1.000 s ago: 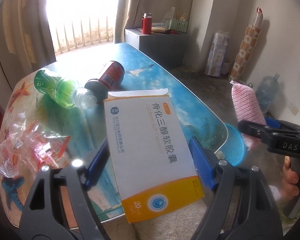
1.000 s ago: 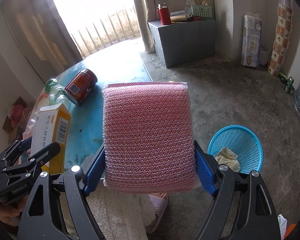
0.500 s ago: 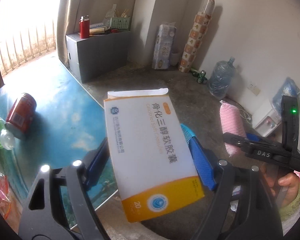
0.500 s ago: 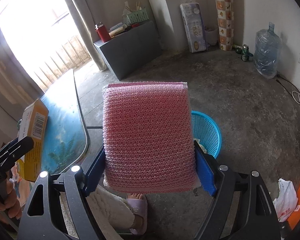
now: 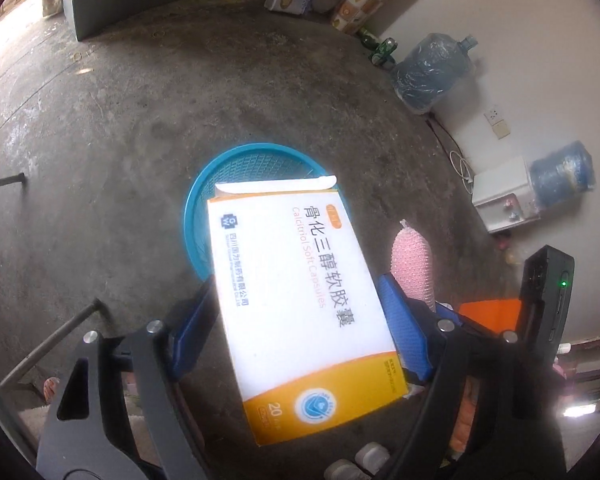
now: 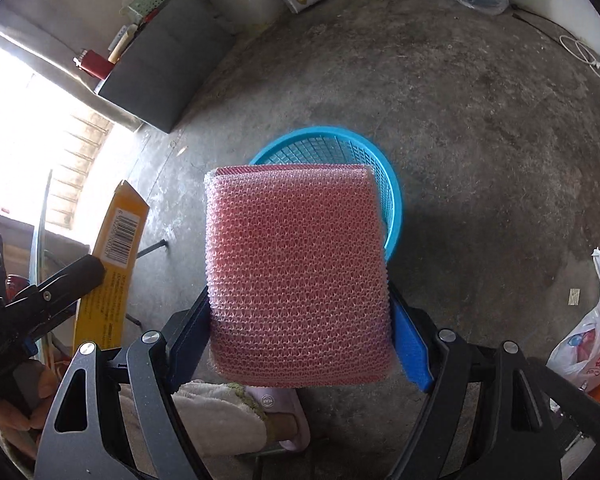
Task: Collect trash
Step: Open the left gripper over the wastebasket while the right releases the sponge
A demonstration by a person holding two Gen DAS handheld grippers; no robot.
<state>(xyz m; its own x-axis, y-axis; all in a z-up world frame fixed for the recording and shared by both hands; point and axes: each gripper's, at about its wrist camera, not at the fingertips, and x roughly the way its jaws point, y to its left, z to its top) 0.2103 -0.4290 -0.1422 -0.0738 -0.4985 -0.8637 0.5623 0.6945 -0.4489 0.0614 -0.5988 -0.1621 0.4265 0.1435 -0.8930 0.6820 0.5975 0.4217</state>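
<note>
My left gripper (image 5: 300, 320) is shut on a white and orange medicine box (image 5: 296, 292), held above the floor over the near rim of a blue mesh trash basket (image 5: 204, 196). My right gripper (image 6: 300, 320) is shut on a pink mesh sponge (image 6: 296, 276), held over the near side of the same basket (image 6: 384, 168). The sponge shows edge-on in the left wrist view (image 5: 414, 268), close to the right of the box. The box's orange side with a barcode shows in the right wrist view (image 6: 112, 256), in the left gripper (image 6: 52, 292). The basket's inside is mostly hidden.
Bare concrete floor surrounds the basket. Water jugs (image 5: 432, 68) and a white box (image 5: 504, 196) stand by the wall. A grey cabinet (image 6: 160, 72) is at the back. A plastic bag (image 6: 592, 332) lies at right. A slippered foot (image 6: 260, 416) is below. Table legs (image 5: 48, 344) are at left.
Both grippers swung away from the table and tilted down toward the floor. The blue basket now sits directly beyond the box and the sponge. Both grips are unchanged.
</note>
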